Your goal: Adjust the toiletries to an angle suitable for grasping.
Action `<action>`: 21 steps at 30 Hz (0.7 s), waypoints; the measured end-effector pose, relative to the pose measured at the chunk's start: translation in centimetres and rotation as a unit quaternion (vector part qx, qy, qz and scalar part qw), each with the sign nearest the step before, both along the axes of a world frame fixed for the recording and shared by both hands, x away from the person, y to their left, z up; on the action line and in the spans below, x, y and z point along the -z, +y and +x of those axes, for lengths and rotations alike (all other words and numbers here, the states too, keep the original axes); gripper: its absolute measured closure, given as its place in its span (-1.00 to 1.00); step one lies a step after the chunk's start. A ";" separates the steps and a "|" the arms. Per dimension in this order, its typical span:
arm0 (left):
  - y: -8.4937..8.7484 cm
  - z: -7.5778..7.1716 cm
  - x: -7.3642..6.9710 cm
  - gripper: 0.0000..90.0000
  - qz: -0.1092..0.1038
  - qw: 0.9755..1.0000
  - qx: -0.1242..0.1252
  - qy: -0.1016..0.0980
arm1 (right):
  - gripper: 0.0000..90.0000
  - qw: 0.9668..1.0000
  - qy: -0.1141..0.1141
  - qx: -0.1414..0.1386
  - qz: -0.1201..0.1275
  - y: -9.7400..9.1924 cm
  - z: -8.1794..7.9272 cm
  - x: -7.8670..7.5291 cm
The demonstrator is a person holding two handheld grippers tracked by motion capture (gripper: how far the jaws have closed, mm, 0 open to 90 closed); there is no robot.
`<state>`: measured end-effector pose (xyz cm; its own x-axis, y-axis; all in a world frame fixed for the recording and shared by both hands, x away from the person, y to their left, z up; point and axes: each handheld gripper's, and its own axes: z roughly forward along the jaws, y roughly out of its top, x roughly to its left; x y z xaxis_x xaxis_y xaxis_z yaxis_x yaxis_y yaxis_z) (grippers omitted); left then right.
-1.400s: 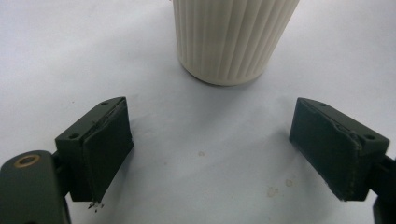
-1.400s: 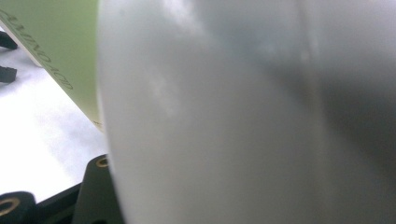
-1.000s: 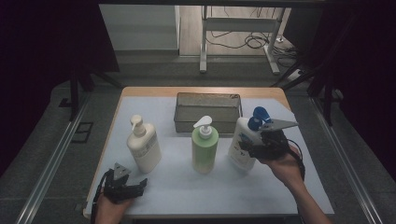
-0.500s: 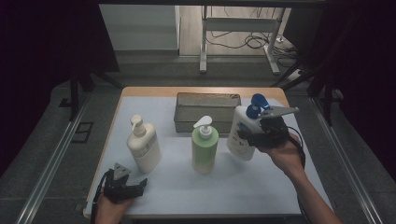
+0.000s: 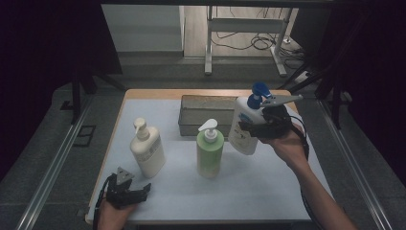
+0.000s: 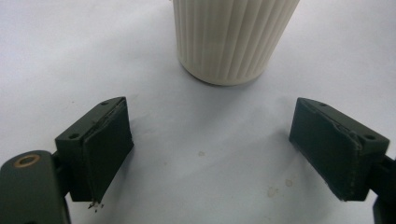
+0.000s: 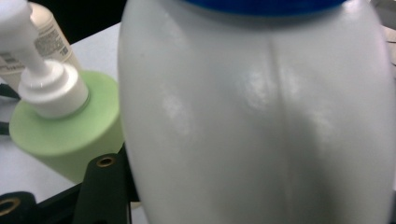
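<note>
A white pump bottle with a blue top (image 5: 245, 122) hangs tilted above the table, with my right gripper (image 5: 261, 127) shut on its body. In the right gripper view this white bottle (image 7: 261, 116) bulges between the jaws. A green pump bottle (image 5: 209, 151) stands at the table's middle, also seen as the green bottle (image 7: 60, 126) to the left. A cream pump bottle (image 5: 147, 151) stands at the left; its ribbed base (image 6: 233, 39) rises just beyond my left gripper (image 6: 229, 149). That left gripper (image 5: 127, 190) rests open near the front edge with nothing between its fingers.
A grey metal basket (image 5: 206, 111) stands at the back middle of the white table top (image 5: 268, 191), just behind the lifted bottle. Metal rails run along both sides of the table. A stand's legs and cables lie on the floor beyond.
My right gripper has lifted the blue-topped bottle off the table and carried it up and slightly back. The left gripper has stayed put.
</note>
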<state>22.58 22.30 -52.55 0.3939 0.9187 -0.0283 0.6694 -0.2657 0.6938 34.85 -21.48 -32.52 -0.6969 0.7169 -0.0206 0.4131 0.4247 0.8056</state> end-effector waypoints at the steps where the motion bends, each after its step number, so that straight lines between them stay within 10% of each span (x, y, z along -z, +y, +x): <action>1: 0.0 0.0 0.0 -0.72 0.000 1.000 0.000 0.000 | -0.12 1.000 0.000 0.001 0.000 0.1 0.1 -0.1; 21: 0.0 0.0 0.0 -0.72 0.000 1.000 0.000 0.002 | -0.12 1.000 -0.007 0.010 -0.002 2.4 3.5 -2.0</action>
<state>22.61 22.31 -52.53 0.3946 0.9183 -0.0300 0.6714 -0.2659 0.6918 38.34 -19.06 -30.50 -0.6813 0.7312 -0.0338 0.4100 0.4196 0.8098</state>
